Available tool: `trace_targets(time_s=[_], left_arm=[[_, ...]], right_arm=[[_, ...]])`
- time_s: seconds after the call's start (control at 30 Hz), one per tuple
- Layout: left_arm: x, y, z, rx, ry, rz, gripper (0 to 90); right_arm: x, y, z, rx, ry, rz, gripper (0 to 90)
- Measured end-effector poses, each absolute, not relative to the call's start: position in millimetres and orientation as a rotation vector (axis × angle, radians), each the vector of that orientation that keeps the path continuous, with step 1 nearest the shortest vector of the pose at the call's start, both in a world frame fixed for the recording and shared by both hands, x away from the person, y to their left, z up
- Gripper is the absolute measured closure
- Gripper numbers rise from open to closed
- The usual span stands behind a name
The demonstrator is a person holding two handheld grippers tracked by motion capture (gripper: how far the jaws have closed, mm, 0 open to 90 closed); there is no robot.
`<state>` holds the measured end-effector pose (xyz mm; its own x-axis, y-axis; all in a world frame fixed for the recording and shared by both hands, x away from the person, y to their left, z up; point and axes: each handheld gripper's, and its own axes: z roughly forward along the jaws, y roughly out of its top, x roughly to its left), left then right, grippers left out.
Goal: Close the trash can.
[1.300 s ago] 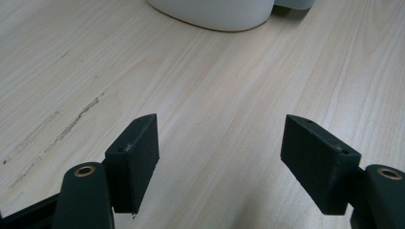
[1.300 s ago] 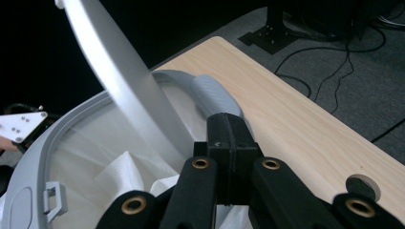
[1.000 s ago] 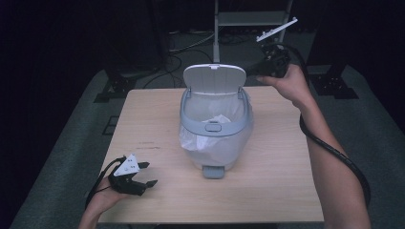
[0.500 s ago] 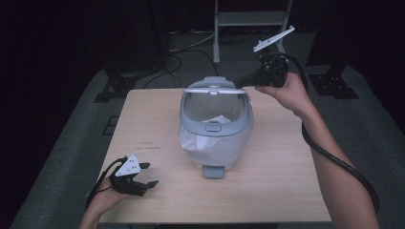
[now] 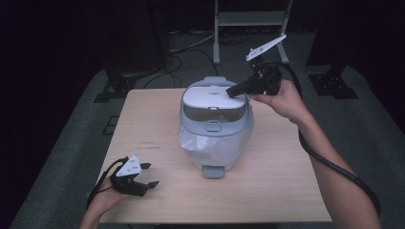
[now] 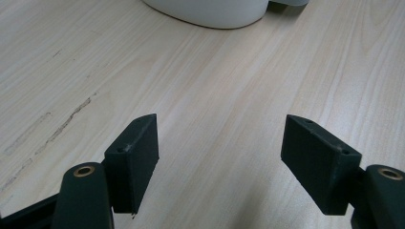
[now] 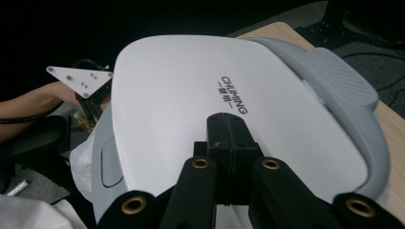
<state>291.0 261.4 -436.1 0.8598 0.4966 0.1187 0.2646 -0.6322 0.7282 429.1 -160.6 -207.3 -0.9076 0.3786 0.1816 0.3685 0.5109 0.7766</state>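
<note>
A pale grey pedal bin [image 5: 215, 138] with a white bag liner stands mid-table. Its white lid [image 5: 210, 97] lies lowered over the top. My right gripper [image 5: 232, 91] is shut with nothing between its jaws, and its closed tip rests on the back right of the lid. In the right gripper view the shut jaws [image 7: 229, 128] touch the lid [image 7: 181, 86] just below its printed lettering. My left gripper [image 5: 149, 175] lies open on the table's front left, well away from the bin. Its jaws [image 6: 219, 138] stand wide over bare wood, with the bin's base [image 6: 210, 10] beyond.
The wooden table [image 5: 286, 181] has free room all around the bin. The bin's foot pedal [image 5: 213, 171] juts toward the front edge. Beyond the far edge are a dark floor with cables and a metal stand [image 5: 248, 19].
The lid has swung from upright down over the bin. My right gripper has moved left and down along with it. The left gripper has stayed put.
</note>
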Motion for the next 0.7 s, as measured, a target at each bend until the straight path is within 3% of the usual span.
trace_targets(time_s=[0.7], left_arm=[[292,261,-437,2.285,0.552,0.398,27.2]], right_arm=[[408,-132,-215,0.54,2.809,1.362,89.7]])
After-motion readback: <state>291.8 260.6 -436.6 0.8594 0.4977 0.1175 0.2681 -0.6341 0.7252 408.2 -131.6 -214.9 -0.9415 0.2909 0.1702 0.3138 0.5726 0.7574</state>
